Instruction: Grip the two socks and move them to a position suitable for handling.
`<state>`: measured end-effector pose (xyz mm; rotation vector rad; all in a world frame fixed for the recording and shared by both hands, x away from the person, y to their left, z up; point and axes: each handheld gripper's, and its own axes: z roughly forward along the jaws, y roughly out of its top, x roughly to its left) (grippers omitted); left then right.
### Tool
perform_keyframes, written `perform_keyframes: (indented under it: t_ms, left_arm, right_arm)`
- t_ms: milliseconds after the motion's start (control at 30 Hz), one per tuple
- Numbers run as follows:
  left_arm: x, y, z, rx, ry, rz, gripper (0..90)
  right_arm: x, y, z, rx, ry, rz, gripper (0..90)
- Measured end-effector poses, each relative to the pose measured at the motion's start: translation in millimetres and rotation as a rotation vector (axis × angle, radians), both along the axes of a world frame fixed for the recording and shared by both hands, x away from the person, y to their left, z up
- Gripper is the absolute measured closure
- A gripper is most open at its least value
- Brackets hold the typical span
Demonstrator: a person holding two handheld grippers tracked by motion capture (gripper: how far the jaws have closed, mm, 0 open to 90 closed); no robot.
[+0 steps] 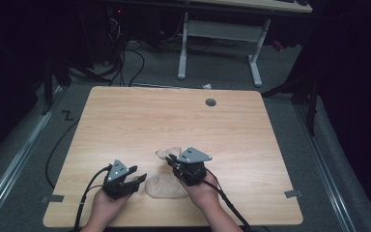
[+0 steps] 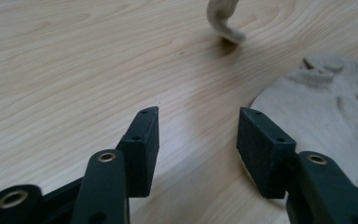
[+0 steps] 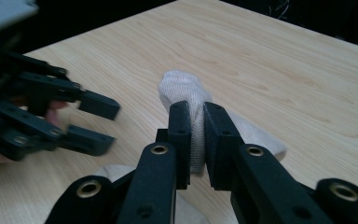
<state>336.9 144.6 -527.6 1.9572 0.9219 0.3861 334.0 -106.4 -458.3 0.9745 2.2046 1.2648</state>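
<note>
Two beige socks are on the wooden table. One sock lies flat near the front edge; in the left gripper view this flat sock is just right of the jaws. My left gripper stands open beside it over bare wood, nothing between its pads. My right gripper is shut on the second sock, pinching its fabric and holding part of it off the table. That lifted sock hangs at the top of the left gripper view. The left gripper is at the left of the right gripper view.
A round cable hole sits near the table's far edge. Tape marks lie at the front corners. Beyond the table stand the white legs of a desk, with cables on the grey floor.
</note>
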Motion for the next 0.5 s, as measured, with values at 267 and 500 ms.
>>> perform_keyframes:
  t_ms: [267, 500]
  left_arm:
    - [16.4, -17.6, 4.7, -0.065, 0.021, -0.017, 45.1]
    - [29.0, -38.0, 5.6, -0.132, 0.073, -0.028, 54.9]
  right_arm:
    - [-5.3, 6.1, 10.1, 0.032, -0.026, 0.029, 82.5]
    - [-7.0, 5.5, 11.8, 0.058, -0.026, 0.031, 82.5]
